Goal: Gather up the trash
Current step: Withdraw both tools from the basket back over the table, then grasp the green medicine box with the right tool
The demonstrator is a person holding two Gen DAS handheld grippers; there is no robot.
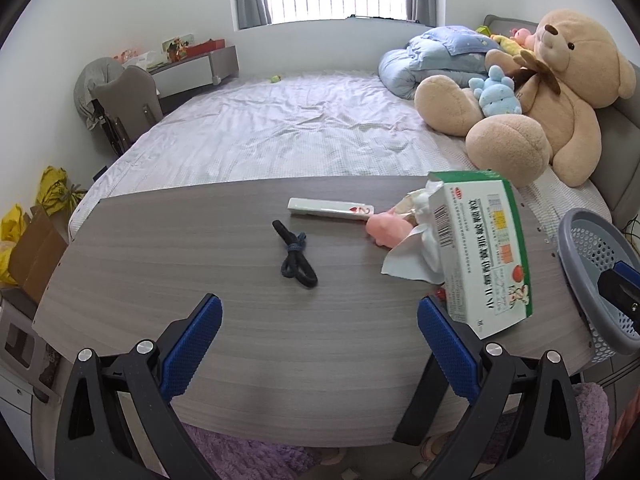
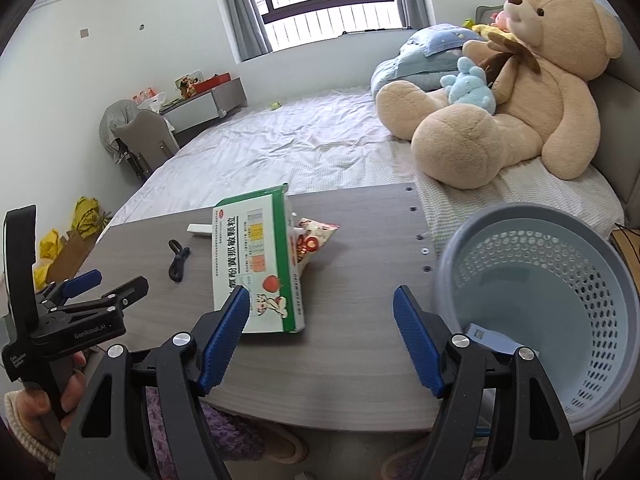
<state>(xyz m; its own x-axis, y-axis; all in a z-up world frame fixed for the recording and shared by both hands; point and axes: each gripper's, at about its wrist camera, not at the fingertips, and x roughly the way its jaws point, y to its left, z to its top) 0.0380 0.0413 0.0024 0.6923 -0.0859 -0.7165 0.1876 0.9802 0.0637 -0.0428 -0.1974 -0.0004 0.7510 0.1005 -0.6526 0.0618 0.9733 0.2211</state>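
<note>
One item at most appears to be in the basket (image 2: 560, 280) so far: a small pale-blue piece lies on its floor near the front wall, partly hidden behind the right gripper (image 2: 320, 336); what it is cannot be told. The basket sits at the right end of the table (image 1: 240, 340), tilted toward the camera, its rim overhanging the table edge.

Left to collect, as judged from both views:
- medicine box (image 2: 260, 264), green and white, lying flat near the table's right half, one end flap open.
- snack wrapper (image 2: 312, 240), red and white, tucked against the far side of the box.
- crumpled white tissue (image 1: 412, 252), beside the box, touching it.

Probably not trash: black hair tie (image 1: 296, 256) mid-table, white remote-like bar (image 1: 328, 208) behind it, small pink toy (image 1: 388, 228) touching the tissue.

Left gripper (image 1: 320, 344): jaws wide apart, holding nothing, hovering above the near table edge. Right gripper: jaws wide apart, holding nothing; its left finger overlaps the box's near corner in view, contact not confirmed.

Judgement: task at an early stage; the box looks like the next pick, with the basket just to its right.
</note>
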